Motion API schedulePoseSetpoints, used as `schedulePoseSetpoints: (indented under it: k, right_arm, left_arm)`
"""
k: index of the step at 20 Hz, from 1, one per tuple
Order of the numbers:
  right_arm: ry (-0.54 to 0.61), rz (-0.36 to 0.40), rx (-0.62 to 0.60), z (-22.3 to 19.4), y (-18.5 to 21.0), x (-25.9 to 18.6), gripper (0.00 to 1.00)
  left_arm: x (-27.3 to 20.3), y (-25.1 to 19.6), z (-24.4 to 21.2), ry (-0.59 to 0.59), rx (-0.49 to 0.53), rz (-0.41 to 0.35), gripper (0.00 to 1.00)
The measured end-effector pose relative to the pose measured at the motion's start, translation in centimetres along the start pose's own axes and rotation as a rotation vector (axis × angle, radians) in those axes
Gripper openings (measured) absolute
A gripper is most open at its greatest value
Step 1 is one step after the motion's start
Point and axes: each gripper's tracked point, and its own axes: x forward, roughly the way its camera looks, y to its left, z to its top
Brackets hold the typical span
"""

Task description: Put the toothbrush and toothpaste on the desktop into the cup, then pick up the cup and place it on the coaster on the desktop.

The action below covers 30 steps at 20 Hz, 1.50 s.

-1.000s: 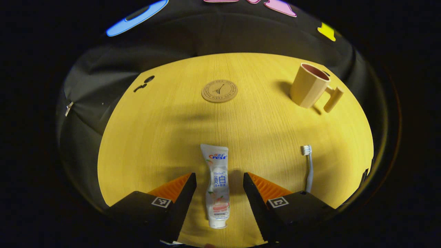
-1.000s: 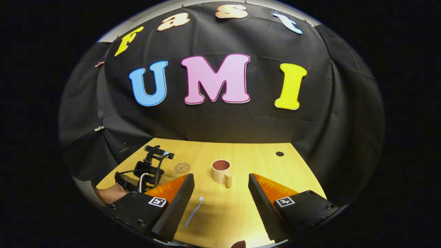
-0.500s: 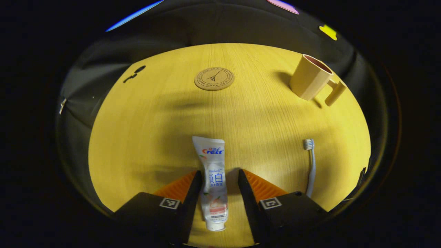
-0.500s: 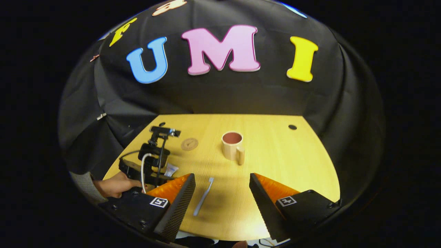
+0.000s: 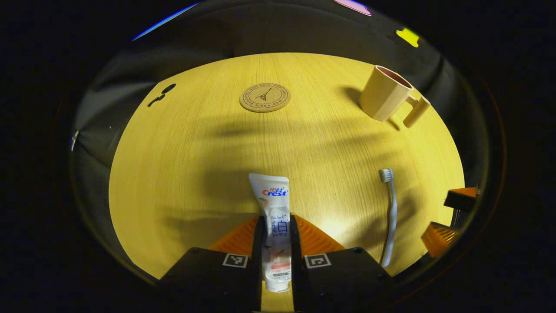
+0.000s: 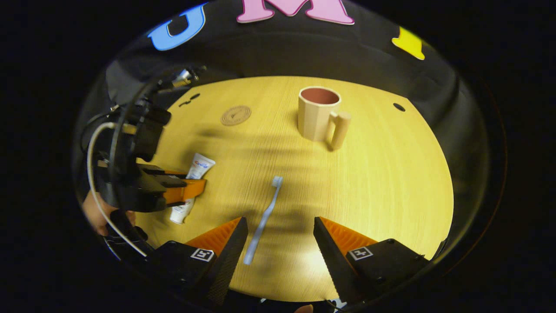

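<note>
Desk [image 5: 195,152] scene: left gripper [image 5: 276,226] clamped on toothpaste [image 5: 275,204], right gripper [image 6: 278,230] apart over toothbrush [image 6: 263,221]; cup [image 5: 384,99] at 2 o'clock; soft tube may slip.

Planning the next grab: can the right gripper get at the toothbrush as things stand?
Probably yes. The right gripper is open, with the toothbrush lying flat on the desktop between its fingers, nearer one. Nothing lies over it; the left gripper is off beside it.
</note>
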Motion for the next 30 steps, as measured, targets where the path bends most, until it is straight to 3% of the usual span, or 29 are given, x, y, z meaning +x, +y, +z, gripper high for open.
schedulePoseSetpoints:
  k: [4, 8, 9, 10, 15, 16, 19, 20, 23, 24, 27, 30]
  right_arm:
    - [0.061, -0.04, -0.006, -0.9, 0.2, 2.3, 0.84]
    - [0.115, -0.053, -0.002, -1.4, 0.9, 4.2, 0.82]
    - [0.132, -0.057, -0.006, -1.7, 1.0, 4.6, 0.86]
    - [0.15, -0.059, -0.008, -2.0, 1.2, 4.9, 0.77]
    - [0.181, -0.08, 0.016, -2.0, 1.2, 6.0, 0.66]
    - [0.183, -0.08, 0.014, -1.9, 1.2, 5.8, 0.64]
    - [0.2, -0.083, 0.017, -1.9, 1.0, 5.8, 0.39]
    - [0.203, -0.084, 0.02, -1.9, 1.0, 5.8, 0.32]
    - [0.213, -0.071, 0.013, -2.1, 1.2, 5.7, 0.19]
    - [0.213, -0.065, 0.005, -2.2, 1.1, 5.7, 0.1]
    - [0.191, -0.057, 0.009, -2.5, 0.8, 5.2, 0.1]
    - [0.08, -0.015, 0.067, -0.9, 0.6, 4.1, 0.07]
  left_arm:
    - [-2.2, 0.2, -1.2, -0.006, -0.064, -0.049, 0.28]
    - [-4.5, 1.0, -2.2, -0.042, -0.09, -0.058, 0.28]
    - [-4.8, 1.1, -2.5, -0.046, -0.099, -0.059, 0.28]
    - [-5.1, 1.1, -2.7, -0.046, -0.11, -0.063, 0.28]
    - [-5.8, 1.6, -3.9, -0.042, -0.132, -0.055, 0.28]
    - [-5.9, 1.7, -3.9, -0.044, -0.135, -0.053, 0.32]
    - [-6.4, 1.7, -3.9, -0.058, -0.143, -0.054, 0.28]
    - [-6.6, 1.6, -3.8, -0.064, -0.144, -0.054, 0.32]
    - [-7.0, 1.4, -3.8, -0.077, -0.15, -0.055, 0.28]
    - [-7.1, 1.3, -3.7, -0.081, -0.153, -0.057, 0.28]
    - [-7.6, 0.9, -3.4, -0.103, -0.173, -0.071, 0.28]
    - [-8.5, -0.2, -2.3, -0.152, -0.209, -0.115, 0.28]
